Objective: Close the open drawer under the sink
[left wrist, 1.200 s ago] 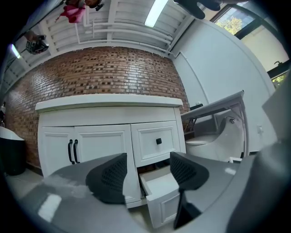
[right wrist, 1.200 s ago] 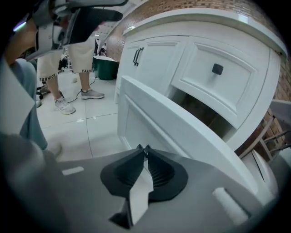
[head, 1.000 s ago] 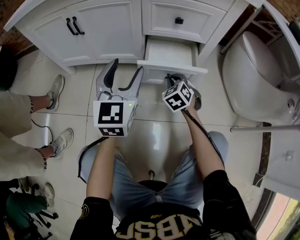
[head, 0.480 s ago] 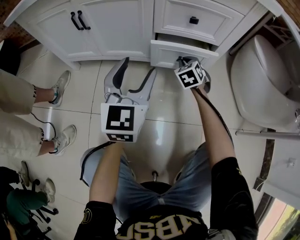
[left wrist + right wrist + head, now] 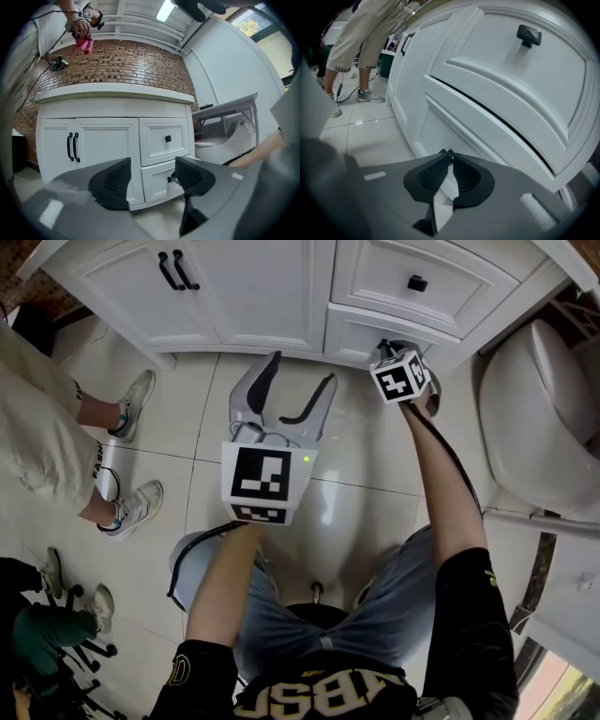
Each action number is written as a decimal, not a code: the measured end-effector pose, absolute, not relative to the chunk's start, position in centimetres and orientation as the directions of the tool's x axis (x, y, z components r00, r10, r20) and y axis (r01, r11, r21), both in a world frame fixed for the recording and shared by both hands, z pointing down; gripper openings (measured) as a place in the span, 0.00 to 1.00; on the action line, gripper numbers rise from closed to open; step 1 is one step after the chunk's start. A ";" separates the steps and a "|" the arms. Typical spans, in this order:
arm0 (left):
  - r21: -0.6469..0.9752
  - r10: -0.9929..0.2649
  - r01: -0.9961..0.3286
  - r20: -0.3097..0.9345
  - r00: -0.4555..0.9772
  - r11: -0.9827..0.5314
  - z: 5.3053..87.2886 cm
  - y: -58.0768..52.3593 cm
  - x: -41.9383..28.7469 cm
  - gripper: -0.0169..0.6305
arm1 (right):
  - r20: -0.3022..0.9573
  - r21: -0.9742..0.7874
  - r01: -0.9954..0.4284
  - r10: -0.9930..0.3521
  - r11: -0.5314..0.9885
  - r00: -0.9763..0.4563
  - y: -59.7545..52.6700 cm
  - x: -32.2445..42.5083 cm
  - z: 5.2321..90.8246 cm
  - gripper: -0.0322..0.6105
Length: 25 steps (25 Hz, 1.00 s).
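lower drawer (image 5: 367, 337) under the sink: front sits about level with the cabinet face (image 5: 267, 296), right below the upper drawer (image 5: 412, 277). can't tell if it's fully flush. right gripper view shows a thin dark gap between the two drawer fronts.

right gripper (image 5: 392, 351): jaws closed, tips together, nothing between them. in its own view the tips (image 5: 449, 157) point at the lower drawer front (image 5: 487, 136), very close. contact or not, can't tell.

left gripper (image 5: 300, 371): jaws wide apart, empty, held over the tile floor (image 5: 178, 427), aimed at the cabinet, well clear of it. through its jaws (image 5: 152, 176) the drawer fronts are visible.

around:
- double doors with two black handles (image 5: 178, 270), left of the drawers
- upper drawer knob (image 5: 417, 283), black
- toilet (image 5: 544, 409) just right of the cabinet, beside the right arm
- bystander's legs and sneakers (image 5: 131, 404) at left on the floor, a thin cable near the feet
- brick wall (image 5: 108, 63) above the countertop (image 5: 112, 91)
- a hand holding something pink (image 5: 84, 43), top left in the left gripper view

hidden / unclear:
- lower drawer knob is covered by the right gripper's marker cube (image 5: 401, 376) in the head view
- small dark bit (image 5: 172, 178) on the lower drawer beside the left gripper's right pad: knob or right gripper tip, can't tell
- toilet cut off at the frame's right edge
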State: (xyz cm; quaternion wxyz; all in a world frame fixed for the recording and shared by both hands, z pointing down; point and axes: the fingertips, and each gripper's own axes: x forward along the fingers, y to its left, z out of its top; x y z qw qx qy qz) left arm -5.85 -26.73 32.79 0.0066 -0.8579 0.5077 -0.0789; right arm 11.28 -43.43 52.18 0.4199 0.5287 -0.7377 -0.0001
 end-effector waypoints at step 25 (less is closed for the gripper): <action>-0.116 -0.830 -0.824 0.010 0.557 -0.554 28.4 -20.6 -4.8 0.49 | 0.109 0.118 -0.951 -0.956 0.285 -0.272 -23.3 13.3 30.5 0.19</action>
